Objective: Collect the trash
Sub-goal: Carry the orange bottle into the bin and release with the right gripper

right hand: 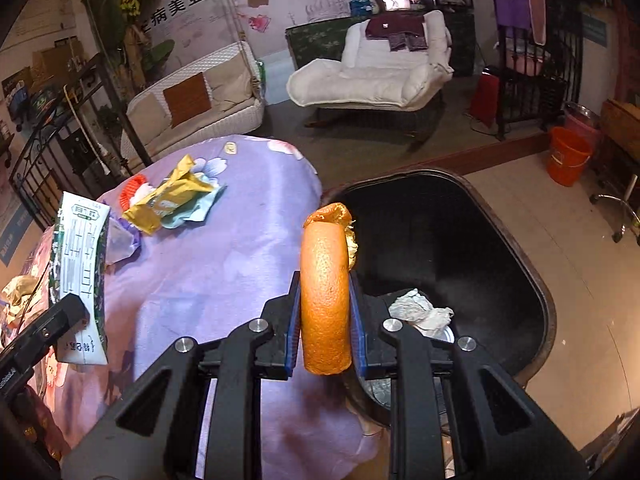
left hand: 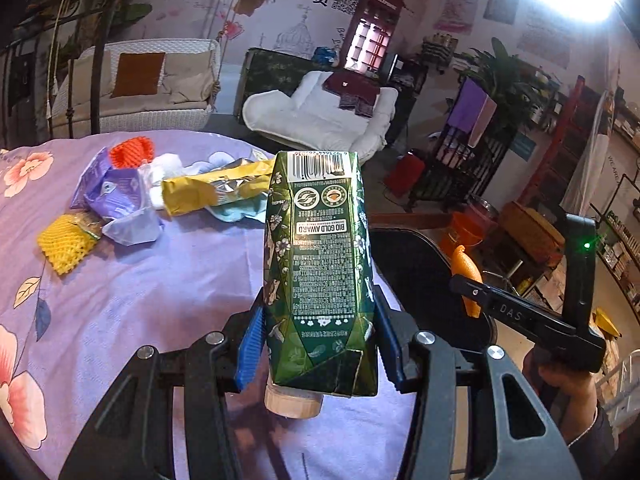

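My left gripper is shut on a green drink carton, held upright with its cap end down, above the purple flowered cloth. The same carton shows at the left of the right wrist view. My right gripper is shut on a curled orange peel, held at the cloth's right edge beside the black trash bin; the peel also shows in the left wrist view. A pile of wrappers lies on the cloth's far left: gold foil, purple packets, red and yellow foam nets.
Crumpled paper lies inside the bin. An orange bucket stands on the tiled floor to the right. A white lounge chair and a wicker sofa are beyond the table. A hand holds the right gripper.
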